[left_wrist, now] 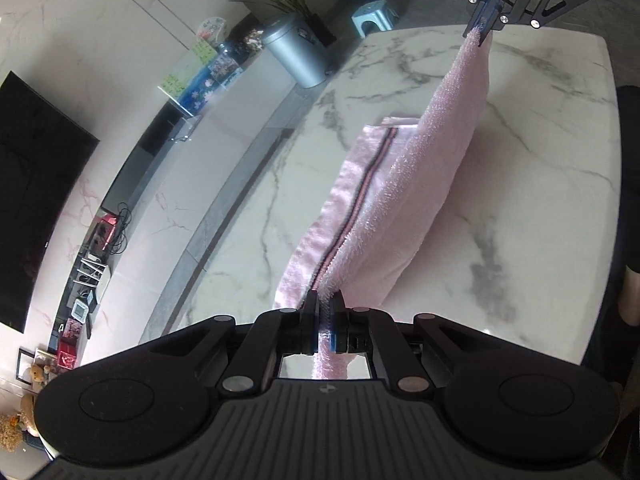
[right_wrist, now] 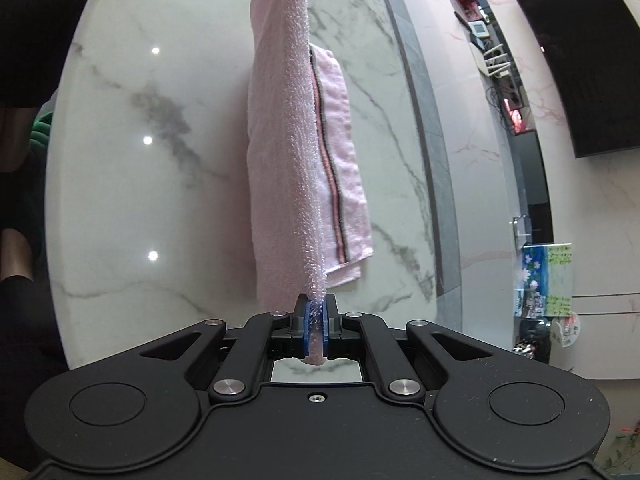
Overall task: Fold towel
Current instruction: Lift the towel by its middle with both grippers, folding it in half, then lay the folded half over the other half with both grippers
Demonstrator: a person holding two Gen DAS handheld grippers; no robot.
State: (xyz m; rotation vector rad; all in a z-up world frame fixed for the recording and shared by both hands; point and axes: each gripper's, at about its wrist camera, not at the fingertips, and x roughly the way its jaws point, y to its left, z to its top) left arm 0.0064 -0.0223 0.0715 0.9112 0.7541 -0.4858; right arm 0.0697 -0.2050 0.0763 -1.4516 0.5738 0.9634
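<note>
We worked over a white marble table (left_wrist: 540, 128) with grey veining, set in a room with pale marble walls, a dark television (left_wrist: 36, 184) and a low shelf of small items along the wall. A silver bin (left_wrist: 294, 54) stood off the far end of the table. The pink towel (left_wrist: 404, 200) was stretched between the two grippers — its upper edge lifted clear, its lower part resting on the table, where a layer with a dark stripe lay flat beneath the raised fold. The left gripper (left_wrist: 328, 304) had its jaws pressed together on one corner of the towel. The right gripper (right_wrist: 316, 308) was likewise clamped on the opposite corner, the terry pinched between its blue pads (right_wrist: 306, 320). Both grippers pointed down towards the table — well apart from each other.
</note>
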